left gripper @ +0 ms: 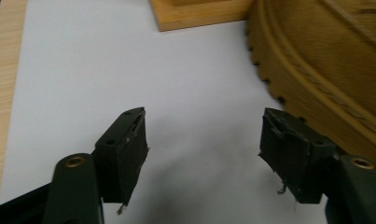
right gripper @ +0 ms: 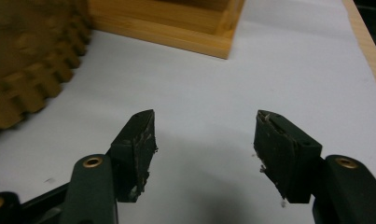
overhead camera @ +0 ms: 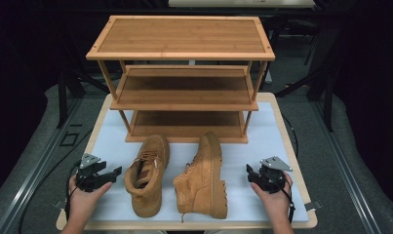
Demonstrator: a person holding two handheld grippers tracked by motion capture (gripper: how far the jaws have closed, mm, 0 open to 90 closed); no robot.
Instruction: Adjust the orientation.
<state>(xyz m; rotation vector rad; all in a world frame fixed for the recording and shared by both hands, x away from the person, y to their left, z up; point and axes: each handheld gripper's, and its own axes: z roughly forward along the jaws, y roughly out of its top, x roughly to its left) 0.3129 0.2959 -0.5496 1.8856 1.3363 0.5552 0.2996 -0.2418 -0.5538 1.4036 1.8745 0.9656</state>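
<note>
Boots lie between left tool and right tool.

You have two boots: one upright, one on its side. One three-shelf rack. Two grippers: left, right.

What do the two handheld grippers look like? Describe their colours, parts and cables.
Both the left gripper and the right gripper are black, each topped by a grey three-cornered plate. A dark cable trails from each. In the gripper views, each has two blocky black jaws with worn, frayed pads and brass-coloured rivets at the base. The person's forearms are bare, with no sleeves showing.
</note>
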